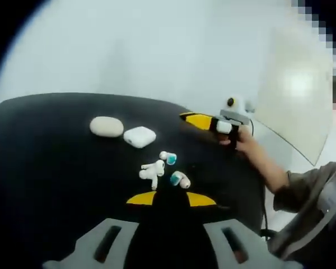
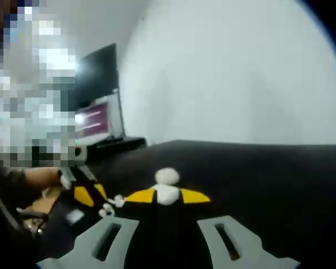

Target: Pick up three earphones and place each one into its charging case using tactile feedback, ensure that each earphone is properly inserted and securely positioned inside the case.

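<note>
On the black table [image 1: 56, 168] lie a beige oval case [image 1: 106, 126] and a white square case [image 1: 140, 137], both closed. Closer to me are several loose earphones: a teal-tipped one [image 1: 168, 158], a white stemmed pair [image 1: 152, 171] and another teal-tipped one [image 1: 180, 179]. My left gripper [image 1: 171, 199] is open just short of them and holds nothing. My right gripper [image 1: 208, 121] hovers at the far right of the table, apart from the cases. In the right gripper view it [image 2: 167, 196] is open, with the white case [image 2: 167, 194] and the beige case [image 2: 167, 176] lined up beyond its jaws.
A hand [image 1: 245, 141] and a sleeve [image 1: 302, 196] reach in from the right. A lit monitor [image 2: 98, 119] stands beyond the table's end. The left gripper [image 2: 85, 194] and white earphones [image 2: 116, 200] sit low left in the right gripper view. A pale wall rises behind.
</note>
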